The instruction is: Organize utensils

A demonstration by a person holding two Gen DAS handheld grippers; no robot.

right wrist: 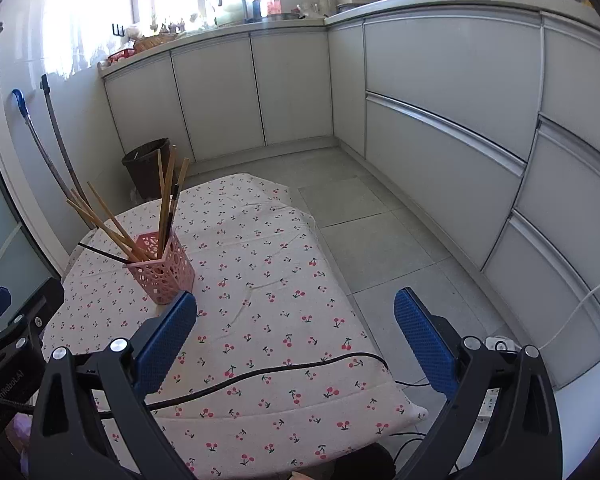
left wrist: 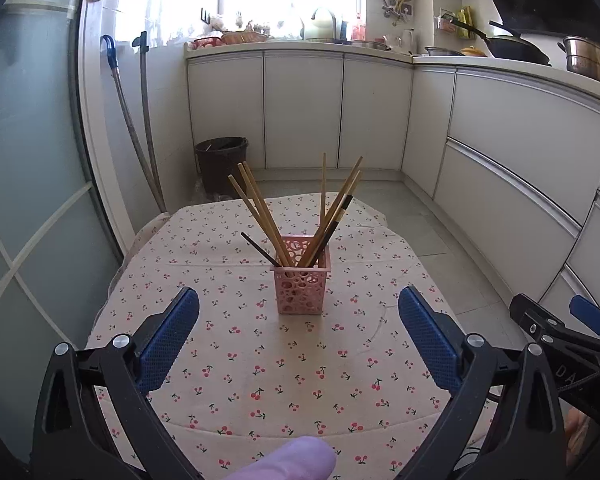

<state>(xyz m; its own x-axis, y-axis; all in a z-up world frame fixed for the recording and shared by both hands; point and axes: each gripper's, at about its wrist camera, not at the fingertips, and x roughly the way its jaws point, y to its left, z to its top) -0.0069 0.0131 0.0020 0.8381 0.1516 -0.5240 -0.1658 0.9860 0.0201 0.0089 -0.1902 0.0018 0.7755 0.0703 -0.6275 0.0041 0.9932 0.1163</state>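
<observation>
A pink perforated holder (left wrist: 301,280) stands upright on the cherry-print tablecloth (left wrist: 260,380). Several wooden chopsticks (left wrist: 260,212) and dark ones lean out of it. My left gripper (left wrist: 299,336) is open and empty, just short of the holder, above the cloth. In the right wrist view the holder (right wrist: 164,270) stands at the left, with chopsticks (right wrist: 166,200) fanning up. My right gripper (right wrist: 296,340) is open and empty, over the table's right part. The right gripper's body also shows at the right edge of the left wrist view (left wrist: 560,328).
A black cable (right wrist: 268,372) lies across the cloth's near edge. A dark bin (left wrist: 222,164) stands on the floor behind the table. White cabinets (right wrist: 440,120) run along the back and right. Two mop handles (left wrist: 140,128) lean at the left wall.
</observation>
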